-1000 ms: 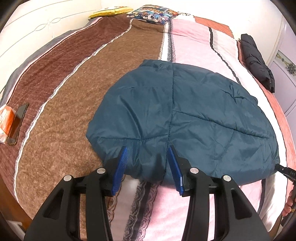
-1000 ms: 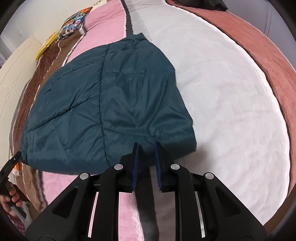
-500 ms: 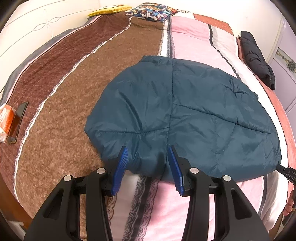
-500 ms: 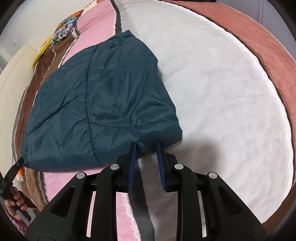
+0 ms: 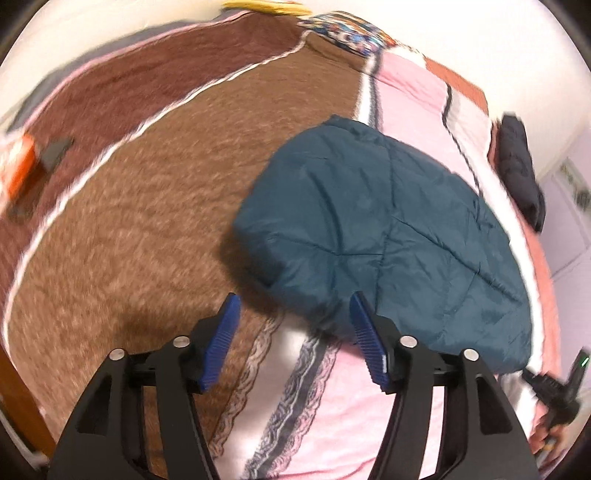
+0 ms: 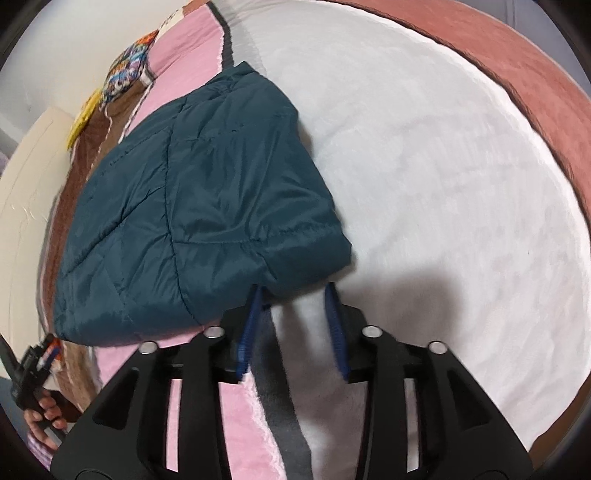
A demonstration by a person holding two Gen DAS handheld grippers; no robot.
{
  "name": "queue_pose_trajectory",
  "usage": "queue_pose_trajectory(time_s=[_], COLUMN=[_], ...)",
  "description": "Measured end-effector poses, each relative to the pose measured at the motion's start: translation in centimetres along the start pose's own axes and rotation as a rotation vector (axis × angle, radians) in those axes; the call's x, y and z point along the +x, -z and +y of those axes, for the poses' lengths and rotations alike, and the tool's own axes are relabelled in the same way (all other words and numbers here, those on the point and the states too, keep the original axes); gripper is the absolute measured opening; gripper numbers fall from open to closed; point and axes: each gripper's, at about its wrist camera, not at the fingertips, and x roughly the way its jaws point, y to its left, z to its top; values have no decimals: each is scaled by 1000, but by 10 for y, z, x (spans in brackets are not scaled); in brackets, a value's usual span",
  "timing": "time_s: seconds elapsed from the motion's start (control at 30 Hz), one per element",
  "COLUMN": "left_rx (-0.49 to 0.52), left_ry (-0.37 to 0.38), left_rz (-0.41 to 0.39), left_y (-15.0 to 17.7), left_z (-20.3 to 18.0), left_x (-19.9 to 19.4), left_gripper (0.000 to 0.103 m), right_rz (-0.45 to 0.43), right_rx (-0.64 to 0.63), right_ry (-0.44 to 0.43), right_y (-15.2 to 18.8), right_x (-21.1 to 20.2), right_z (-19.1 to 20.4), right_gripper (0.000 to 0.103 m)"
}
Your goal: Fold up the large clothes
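Note:
A dark teal quilted jacket [image 5: 388, 229] lies folded flat on the striped bed cover; it also shows in the right wrist view [image 6: 199, 206]. My left gripper [image 5: 291, 310] is open wide at the jacket's near left corner, with nothing between its blue pads. My right gripper [image 6: 293, 299] is open at the jacket's near right corner, its left pad touching the hem and holding nothing. The other gripper shows small at each view's lower edge.
The bed cover has brown [image 5: 155, 221], pink [image 5: 369, 424] and white [image 6: 443, 184] stripes. A black garment [image 5: 521, 166] lies at the far right edge. An orange packet [image 5: 18, 166] and a dark phone lie at the left. Pillows [image 5: 343, 29] sit at the head.
Both grippers have opened and let go of the jacket's near hem. The left gripper has swung left and drawn back slightly; the jacket now rests on the bed.

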Motion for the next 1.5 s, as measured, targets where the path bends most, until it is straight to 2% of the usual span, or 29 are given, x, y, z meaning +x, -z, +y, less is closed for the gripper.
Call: queue_pose_trajectory(time_s=[0.07,0.17,0.2,0.27,0.33,0.43,0.57,0.6,0.83,0.93,1.0,1.03,1.07,1.13,1.2,1.3,1.4,1.5], left_rx=[-93,-246,-273,-328,-334,-320,-335,-339,-373,-391,-383,-374,-366,-347,-309,-223,-145,-105], left_ry=[48,137,152,191,192,173,140,132,107,122,127,127,126,124,125,102,75,84], left_rz=[20,54,63,86,94,99,98,98,90,89,85,85,84,77,62,31,-7,-31], left_y=[1,2,3,3,2,-2,-14,-16,-20,-20,-21,-23,-23,-25,-28,-30,-30,-30], left_z=[13,27,28,26,18,9,0,0,0,1,1,0,-1,-4,-8,-18,-29,-34], left_x=[3,13,17,25,32,43,62,65,83,85,85,86,85,83,78,68,53,38], left_gripper=[70,70,70,70,71,73,74,75,75,72,68,66,62,51,36,27,22,21], right_rz=[-3,7,9,10,9,9,22,30,21,36,28,25,19,5,-20,-50,-76,-89], right_rx=[40,114,140,172,189,217,321,340,386,428,426,420,413,392,336,247,188,163], right_ry=[-41,-108,-126,-143,-151,-144,-203,-215,-207,-283,-270,-266,-260,-241,-225,-184,-144,-136], right_y=[3,5,5,4,3,1,-3,-4,-11,-11,-10,-11,-12,-14,-16,-16,-14,-11], right_x=[-2,-1,0,0,1,5,16,20,34,36,36,36,36,34,27,17,10,0], right_z=[-6,-13,-15,-17,-18,-19,-24,-24,-16,-12,-10,-9,-8,-7,-2,9,18,20], right_gripper=[48,52,57,58,58,64,65,69,75,75,75,73,65,51,34,28,24,23])
